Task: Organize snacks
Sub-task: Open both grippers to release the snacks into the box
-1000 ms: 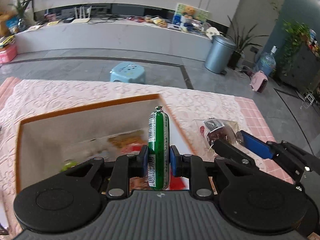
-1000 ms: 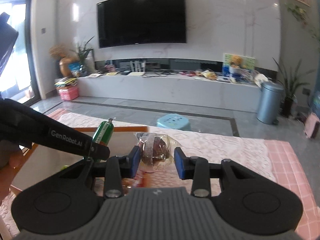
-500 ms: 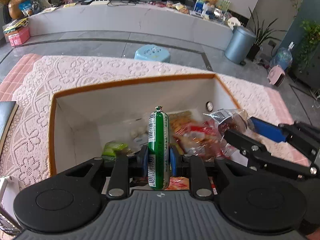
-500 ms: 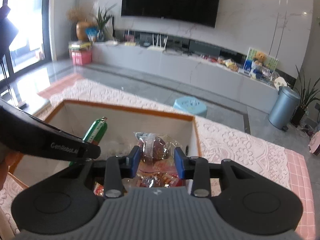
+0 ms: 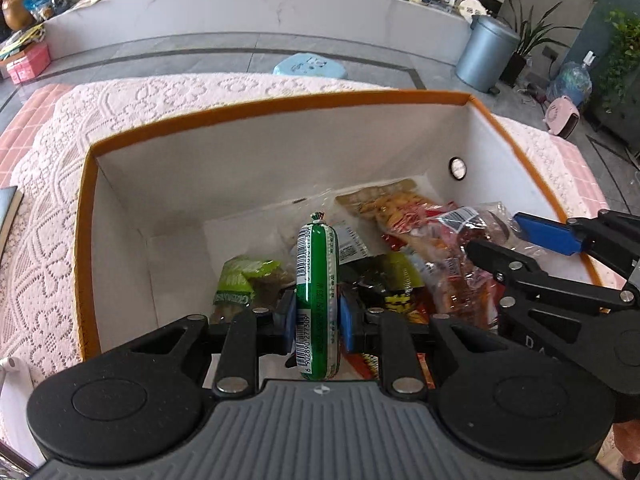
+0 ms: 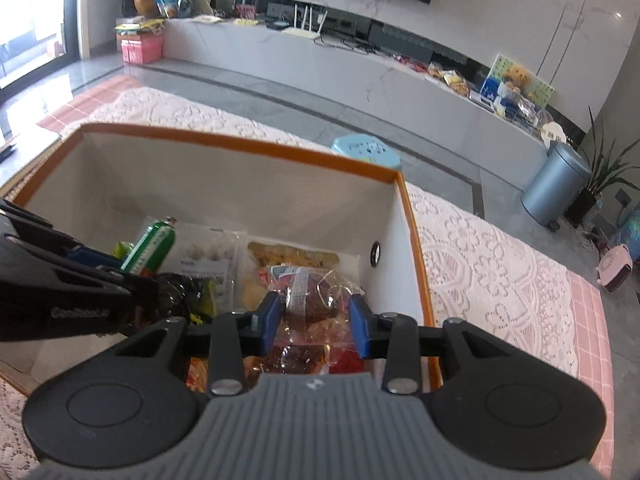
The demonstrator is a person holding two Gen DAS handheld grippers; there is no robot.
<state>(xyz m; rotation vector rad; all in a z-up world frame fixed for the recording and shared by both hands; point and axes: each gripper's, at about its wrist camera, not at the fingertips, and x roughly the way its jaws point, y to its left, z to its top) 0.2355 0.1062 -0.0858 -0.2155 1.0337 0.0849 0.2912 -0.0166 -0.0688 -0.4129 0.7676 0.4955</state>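
Note:
A white box with an orange rim (image 5: 280, 110) (image 6: 404, 196) stands on the lace cloth and holds several snack packets (image 5: 400, 208) (image 6: 296, 258). My left gripper (image 5: 317, 316) is shut on a green sausage stick (image 5: 317, 280), held upright over the box's inside; the same stick (image 6: 150, 246) shows at the left in the right wrist view. My right gripper (image 6: 315, 316) is shut on a clear bag with a dark brown pastry (image 6: 316, 296), low over the packets at the box's right end. That bag (image 5: 480, 224) and the right gripper (image 5: 516, 236) appear at the right in the left wrist view.
A lace tablecloth (image 5: 48, 216) (image 6: 500, 264) covers the pink table around the box. A dark book edge (image 5: 8, 216) lies at the far left. Beyond the table are a blue stool (image 5: 310, 66), a grey bin (image 6: 556, 188) and a long white console (image 6: 320, 64).
Both grippers have moved forward and down, from in front of the box to over its inside, each carrying its snack. The packets in the box now show plainly.

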